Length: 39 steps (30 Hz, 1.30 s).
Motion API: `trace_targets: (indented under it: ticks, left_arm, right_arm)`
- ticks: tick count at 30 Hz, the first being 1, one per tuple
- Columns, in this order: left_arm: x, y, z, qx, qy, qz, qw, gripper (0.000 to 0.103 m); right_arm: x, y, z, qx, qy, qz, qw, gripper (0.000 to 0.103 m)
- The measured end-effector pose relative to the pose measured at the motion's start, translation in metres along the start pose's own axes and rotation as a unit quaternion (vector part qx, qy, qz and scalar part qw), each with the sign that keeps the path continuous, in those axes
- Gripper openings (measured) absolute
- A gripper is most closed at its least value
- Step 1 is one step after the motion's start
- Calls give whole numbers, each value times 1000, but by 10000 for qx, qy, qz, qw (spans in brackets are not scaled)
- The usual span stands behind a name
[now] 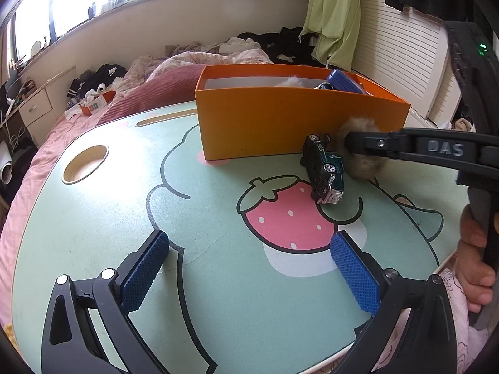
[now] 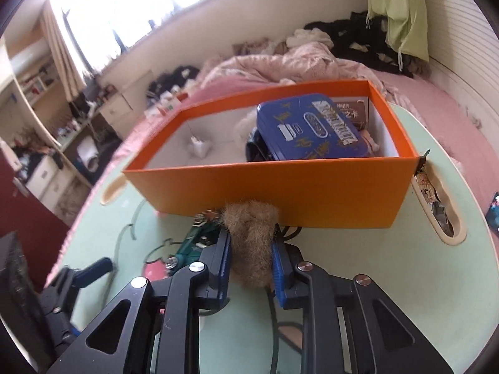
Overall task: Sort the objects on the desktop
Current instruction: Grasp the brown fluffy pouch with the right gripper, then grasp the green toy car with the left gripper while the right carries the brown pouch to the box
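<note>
One relation matters here: the round tan furry pom-pom (image 2: pixel 252 246) sits between the right gripper (image 2: pixel 251 268) pads, and the open-topped orange cardboard box (image 2: pixel 280 193) lies straight ahead along the fingers, its near wall just beyond the fluff, its long axis crossways to them. Judgement: the next move is up and forward over that wall.

Right fingers are clamped on the pom-pom. Left gripper (image 1: pixel 249 268) is spread wide with nothing between its blue textured pads (image 1: pixel 146 268), hovering low over the mint-green lap desk with the strawberry print (image 1: pixel 93 218).

The dark green toy car (image 1: pixel 324 168) lies tipped on its side just left of the pom-pom; whether they touch I can't tell. Its long axis runs roughly toward the box. The left gripper looks better placed for it.

View differences: the right wrist view shows the box contents, with a blue rectangular tin (image 2: pixel 312 131) filling the right half and the left half mostly bare. The left wrist view shows the car's full pose and the right gripper's side profile.
</note>
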<state>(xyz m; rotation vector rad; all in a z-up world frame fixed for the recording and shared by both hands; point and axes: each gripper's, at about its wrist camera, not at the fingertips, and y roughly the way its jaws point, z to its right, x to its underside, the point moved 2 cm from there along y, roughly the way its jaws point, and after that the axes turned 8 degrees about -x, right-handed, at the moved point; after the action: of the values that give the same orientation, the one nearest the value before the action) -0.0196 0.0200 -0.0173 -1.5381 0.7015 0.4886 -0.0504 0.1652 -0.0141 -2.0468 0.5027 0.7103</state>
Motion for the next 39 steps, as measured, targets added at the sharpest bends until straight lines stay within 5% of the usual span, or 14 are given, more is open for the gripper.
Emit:
trace_targets:
  ticks: [8, 14, 17, 23, 25, 33, 39]
  left_arm:
    - [-4, -3, 2, -32, 12, 17, 10000, 103]
    - [-34, -11, 9, 767, -35, 51, 9970, 103]
    - [-48, 2, 25, 850, 199, -152, 9961, 102]
    - [-66, 39, 45, 633, 461, -615, 9950, 56]
    - [-66, 41, 45, 835, 412, -622, 9937, 25]
    - [-65, 3, 20, 1156, 78, -83, 9932, 25]
    - [-114, -11, 6, 1060, 16, 314, 9939, 25]
  right_arm:
    - [11, -46, 4, -31, -118, 501, 9987, 22]
    - [14, -71, 21, 341, -80, 759, 9965, 22]
    - [11, -75, 31, 386, 52, 798, 9961, 22]
    - [10, -76, 33, 391, 40, 808, 9960, 22]
    - [11, -74, 32, 385, -6, 782, 9962, 22]
    - [7, -68, 22, 347, -132, 735, 9966, 22]
    - [-40, -62, -4, 337, -501, 931, 9938, 22]
